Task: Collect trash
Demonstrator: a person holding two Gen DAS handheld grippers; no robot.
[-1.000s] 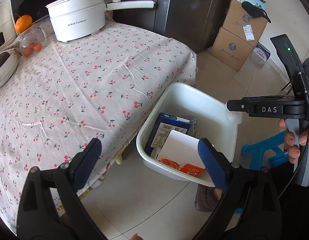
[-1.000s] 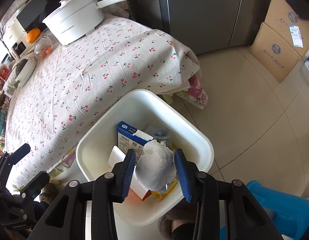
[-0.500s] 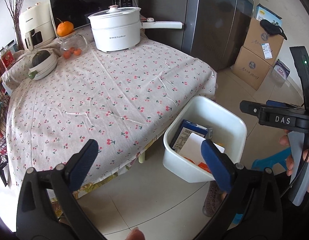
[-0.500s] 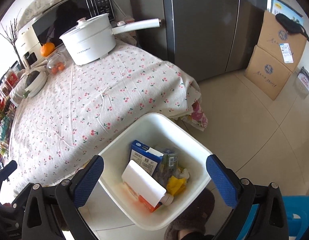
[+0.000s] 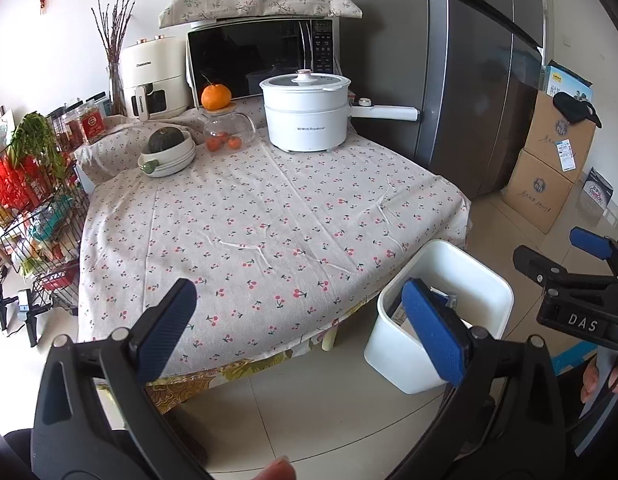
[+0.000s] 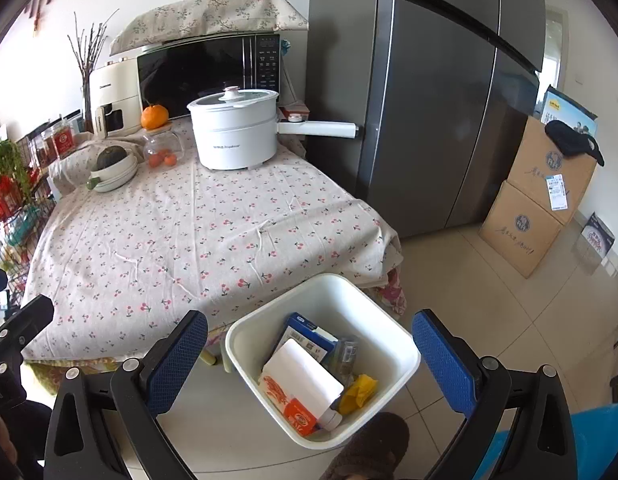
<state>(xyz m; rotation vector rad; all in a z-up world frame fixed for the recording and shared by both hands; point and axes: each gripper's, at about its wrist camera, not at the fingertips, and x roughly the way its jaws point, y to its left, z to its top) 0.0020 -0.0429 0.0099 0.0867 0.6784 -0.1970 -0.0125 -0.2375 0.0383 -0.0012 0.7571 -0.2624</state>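
Trash (image 6: 305, 376) in white bin (image 6: 393, 328) | left tool (image 5: 305, 328) spread | right tool (image 6: 313, 356) spread, empty

From the right wrist view, the white bin (image 6: 389, 322) stands open-topped at 6 o'clock on the floor, just beside the table's (image 6: 181, 240) draped corner at 11 o'clock. Boxes and wrappers fill its bottom (upper walls bare). The cooking pot (image 6: 235, 136), glass jar (image 6: 161, 150) and bowls (image 6: 113, 172) crowd the table's far edge at 12 o'clock; the near cloth lies bare. The fridge (image 6: 441, 100) blocks 1 o'clock, cardboard boxes (image 6: 545, 200) 3 o'clock.

Bin (image 5: 465, 264) contents mostly hidden behind left tongs (image 5: 299, 326).
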